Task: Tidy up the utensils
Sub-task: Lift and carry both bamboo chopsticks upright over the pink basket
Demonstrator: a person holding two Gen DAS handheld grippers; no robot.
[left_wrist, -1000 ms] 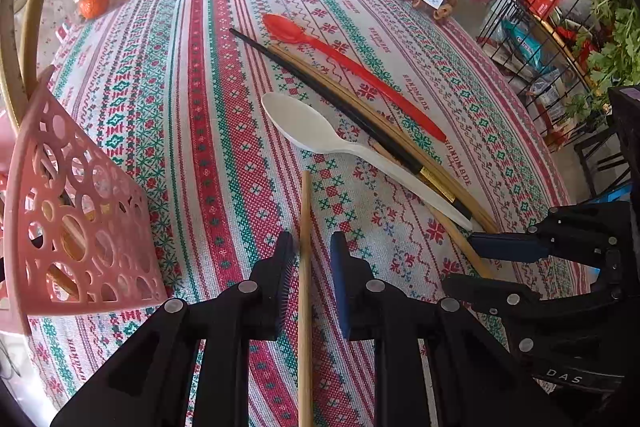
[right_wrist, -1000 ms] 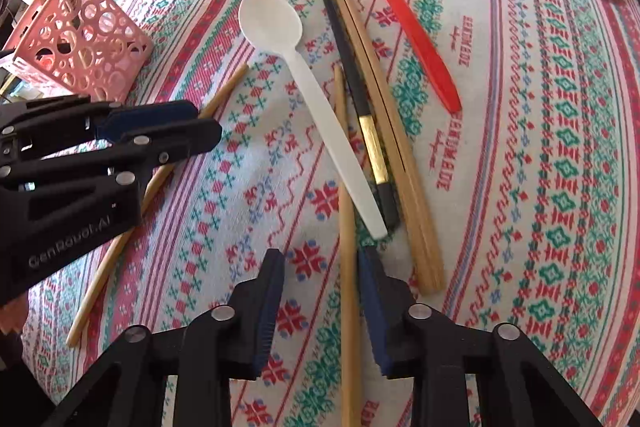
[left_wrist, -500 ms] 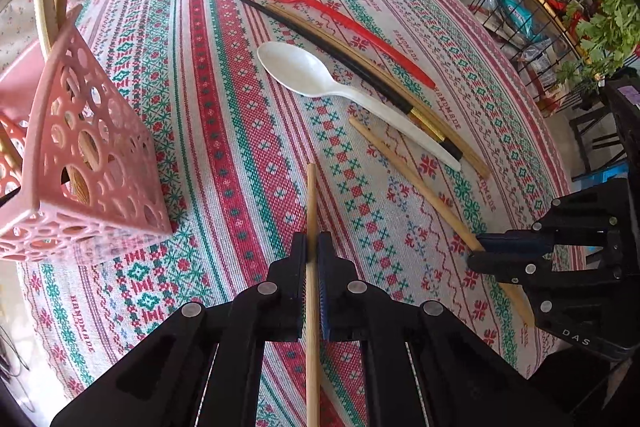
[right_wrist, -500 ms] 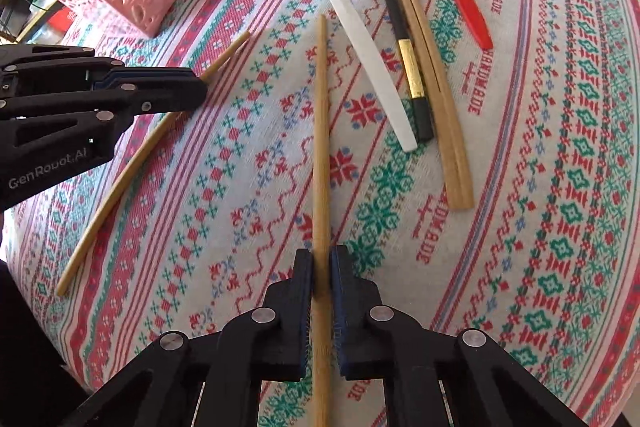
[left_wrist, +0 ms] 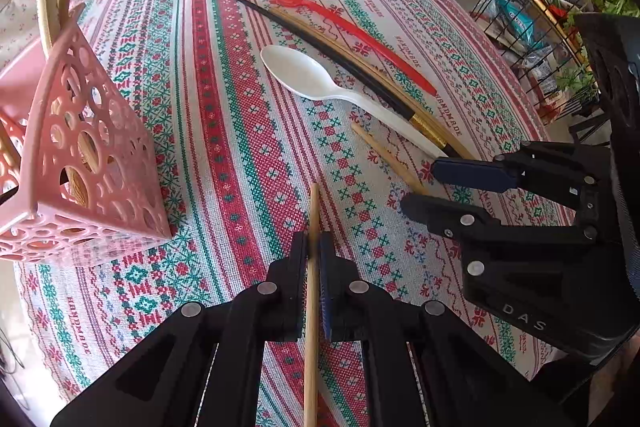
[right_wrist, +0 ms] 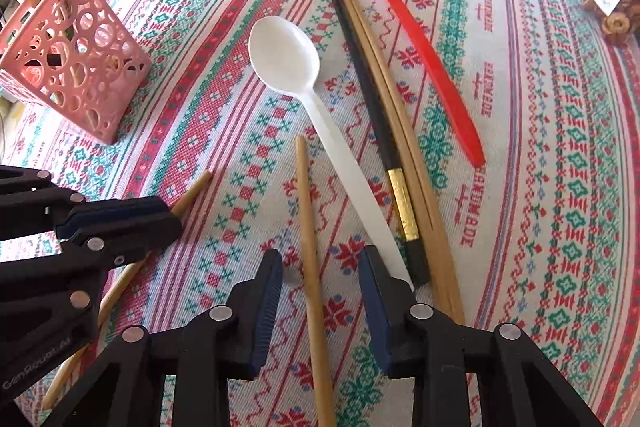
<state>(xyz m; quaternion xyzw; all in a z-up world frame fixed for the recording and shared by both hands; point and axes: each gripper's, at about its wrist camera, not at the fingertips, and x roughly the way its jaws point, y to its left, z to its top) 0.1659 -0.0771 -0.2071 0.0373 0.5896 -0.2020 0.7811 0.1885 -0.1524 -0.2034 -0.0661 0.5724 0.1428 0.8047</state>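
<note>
Left wrist view: left tool (left_wrist: 314, 247) clamping one bamboo chopstick (left_wrist: 312, 291) over the bench (left_wrist: 224, 131), near the pink holder (left_wrist: 84, 163). Right wrist view: right tool (right_wrist: 320, 263) opening, straddling another chopstick (right_wrist: 310, 227) lying beside the white spoon (right_wrist: 304, 83).

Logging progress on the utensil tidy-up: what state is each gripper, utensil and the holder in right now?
Left gripper: shut on a wooden chopstick.
Right gripper: jaws opening, second chopstick loose between them.
White spoon: flat on the cloth.
Red spoon: flat on the cloth.
Black chopstick: lying beside two wooden ones.
Pink holder: upright, sticks inside.
</note>
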